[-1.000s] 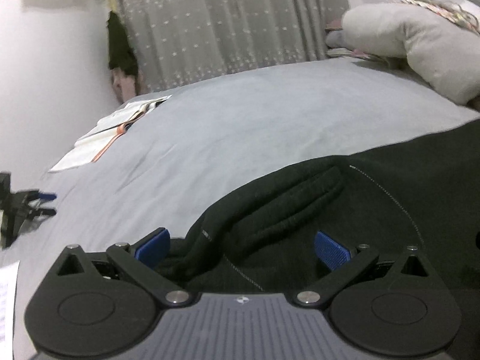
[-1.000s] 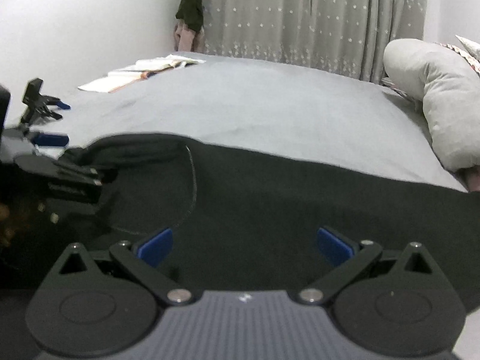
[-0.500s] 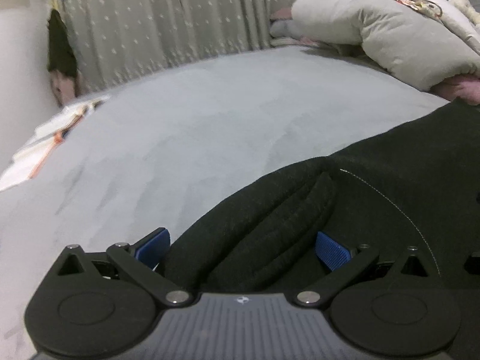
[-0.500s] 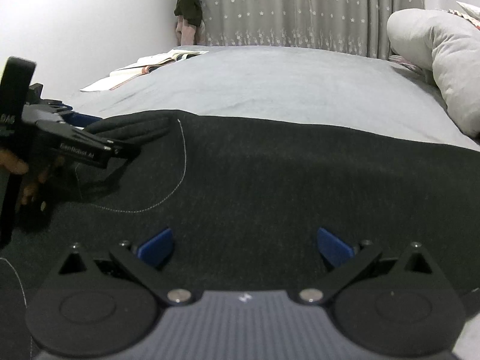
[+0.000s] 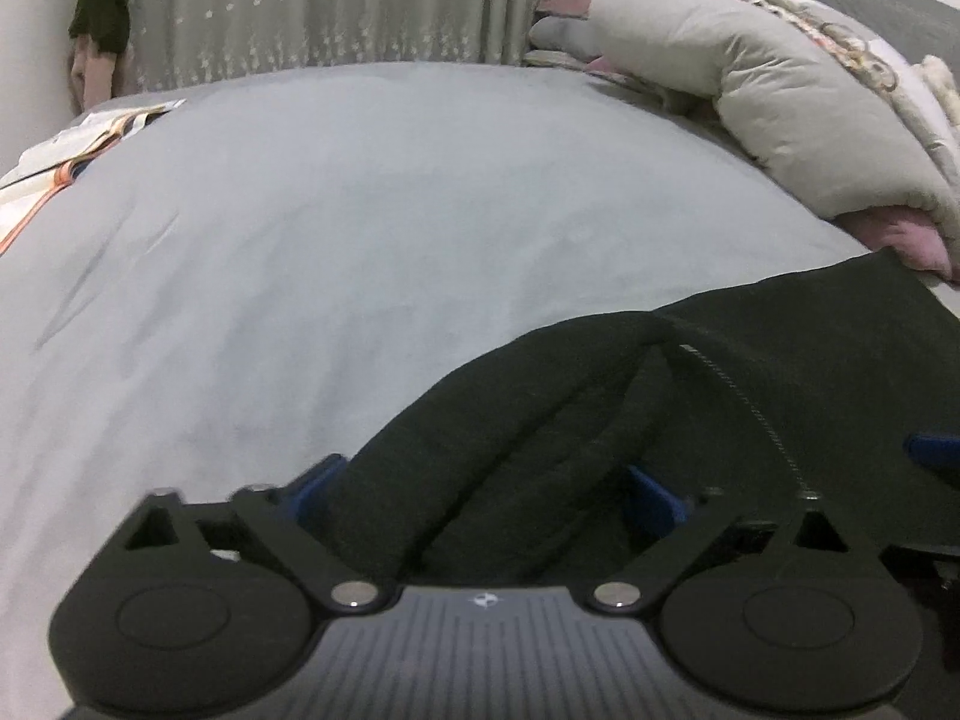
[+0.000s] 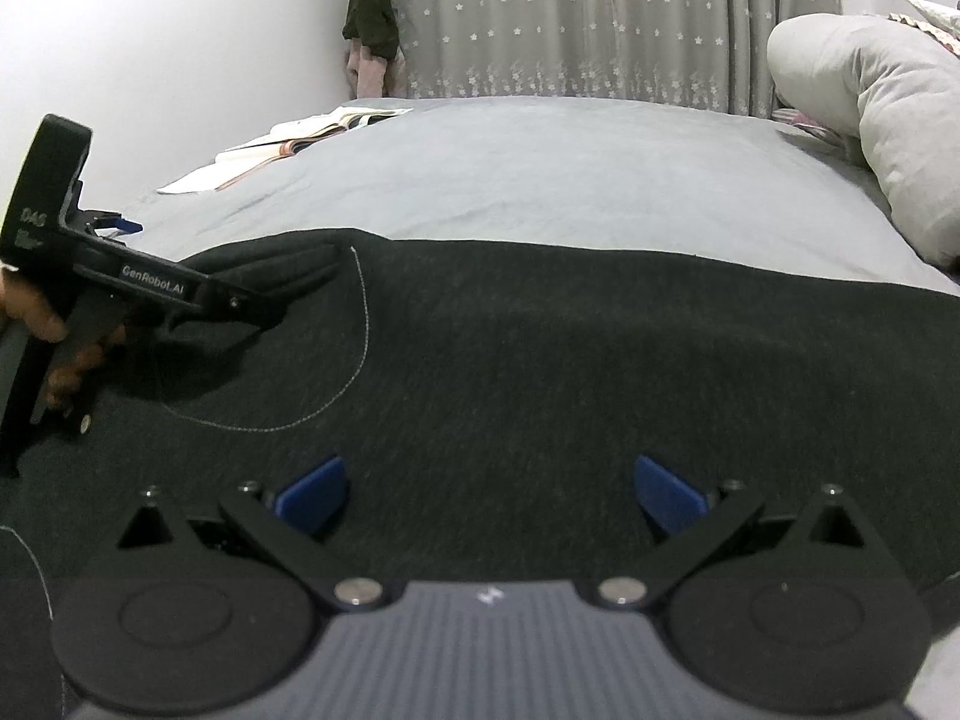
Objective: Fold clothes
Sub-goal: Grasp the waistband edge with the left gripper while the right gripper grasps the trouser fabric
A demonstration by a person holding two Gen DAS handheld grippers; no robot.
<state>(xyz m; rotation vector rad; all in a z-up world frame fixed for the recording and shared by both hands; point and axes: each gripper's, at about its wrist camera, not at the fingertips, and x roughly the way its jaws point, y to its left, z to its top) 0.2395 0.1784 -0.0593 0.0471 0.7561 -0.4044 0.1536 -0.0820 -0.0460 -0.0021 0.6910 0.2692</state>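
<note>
In the left wrist view, the left gripper [image 5: 486, 489] has its two blue pads closing around a thick rolled fold of one black knit garment [image 5: 750, 372], lower right on the smooth grey bed [image 5: 360, 228]. In the right wrist view, the right gripper [image 6: 489, 495] hovers wide above that garment [image 6: 570, 348], holding nothing; one puffy grey pillow [image 6: 870, 96] lies upper right.

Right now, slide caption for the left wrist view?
Left gripper jaws closing around a bunched corner of the black garment on the grey bed.
</note>
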